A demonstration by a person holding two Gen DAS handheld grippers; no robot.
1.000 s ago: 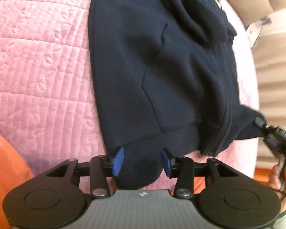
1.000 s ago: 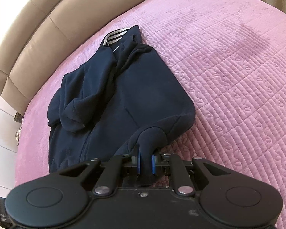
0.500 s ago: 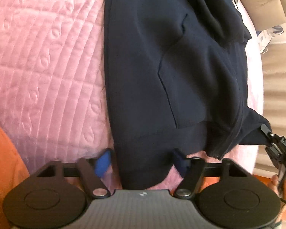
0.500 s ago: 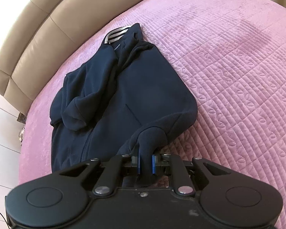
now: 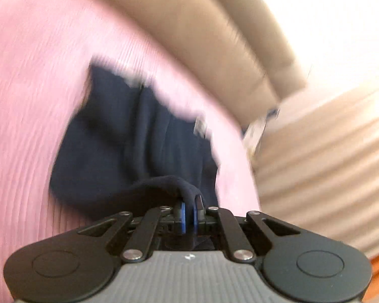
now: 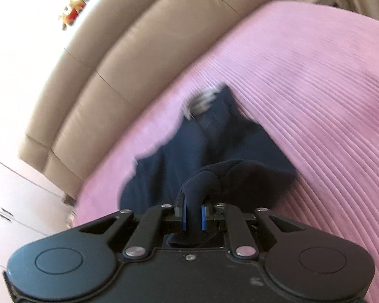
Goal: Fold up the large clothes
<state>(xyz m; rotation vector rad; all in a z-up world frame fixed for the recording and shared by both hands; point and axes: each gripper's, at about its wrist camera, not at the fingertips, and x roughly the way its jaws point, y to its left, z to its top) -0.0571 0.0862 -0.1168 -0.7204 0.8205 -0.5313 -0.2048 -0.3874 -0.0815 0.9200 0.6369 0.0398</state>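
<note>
A navy jacket (image 5: 128,151) lies on a pink quilted bed (image 5: 25,101) beside a beige padded headboard (image 6: 139,50), its near hem raised off the cover. The left claw (image 5: 188,213) is clamped narrow on one fold of the hem; the right claw (image 6: 192,217) pinches another thicker fold.

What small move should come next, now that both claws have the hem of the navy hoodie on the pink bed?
Probably carry both hem corners together toward the collar end near the headboard, then lower them. The left claw and the right claw each pinch a bunch of the navy hoodie, its hem raised off the pink quilt, while the striped collar lies flat beyond.
</note>
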